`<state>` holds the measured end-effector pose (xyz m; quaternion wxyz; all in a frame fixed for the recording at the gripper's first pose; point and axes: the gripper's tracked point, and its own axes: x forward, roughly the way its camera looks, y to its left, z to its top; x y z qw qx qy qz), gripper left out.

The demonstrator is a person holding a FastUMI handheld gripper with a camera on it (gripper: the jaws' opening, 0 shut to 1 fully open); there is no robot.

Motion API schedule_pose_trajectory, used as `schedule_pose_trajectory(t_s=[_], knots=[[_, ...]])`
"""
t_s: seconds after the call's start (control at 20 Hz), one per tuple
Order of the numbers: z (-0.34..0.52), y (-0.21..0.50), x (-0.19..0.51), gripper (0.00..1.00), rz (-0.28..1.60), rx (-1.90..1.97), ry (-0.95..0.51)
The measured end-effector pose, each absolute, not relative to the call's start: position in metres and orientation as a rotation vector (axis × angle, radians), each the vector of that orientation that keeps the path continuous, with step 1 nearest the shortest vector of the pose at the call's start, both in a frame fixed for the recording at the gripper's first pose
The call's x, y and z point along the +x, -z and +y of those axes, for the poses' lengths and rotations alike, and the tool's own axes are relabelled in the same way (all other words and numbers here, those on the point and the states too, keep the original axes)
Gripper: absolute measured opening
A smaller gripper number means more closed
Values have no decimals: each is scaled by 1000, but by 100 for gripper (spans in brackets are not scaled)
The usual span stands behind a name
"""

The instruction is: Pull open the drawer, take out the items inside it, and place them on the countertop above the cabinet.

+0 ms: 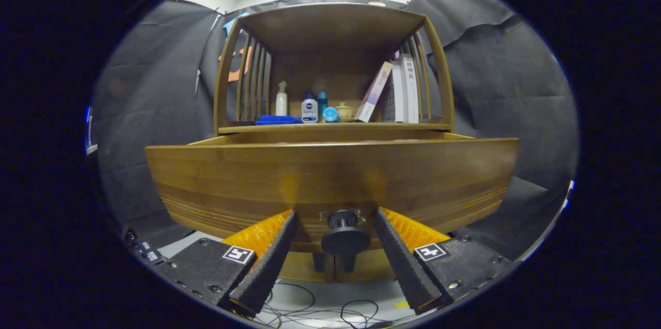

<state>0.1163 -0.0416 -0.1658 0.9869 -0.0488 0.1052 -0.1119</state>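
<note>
The wooden drawer [330,174] stands pulled out from the cabinet, its front panel facing me. A black round knob [345,236] sticks out low on that panel. My gripper [335,223] is open, one finger on each side of the knob, with gaps between the fingers and the knob. The drawer's inside is hidden behind its front panel. Above it runs the countertop [403,125], carrying a blue cloth [278,120], a white spray bottle [281,99], a small lotion bottle [309,110], a teal tube [325,109], a small lidded pot [343,111] and several books [397,91].
A slatted wooden frame with a top shelf [330,24] encloses the countertop. Black cables [320,311] lie on the pale floor below the drawer. Black cloth walls stand on both sides of the cabinet.
</note>
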Motion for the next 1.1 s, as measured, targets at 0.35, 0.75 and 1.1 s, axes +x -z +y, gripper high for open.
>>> schedule_pose_trajectory(t_s=[0.35,0.75,1.1], knots=[[-48,158,160,99,200,-110,228],[-57,163,218,98,235,-117,227],[-66,164,243,98,249,-154,254]])
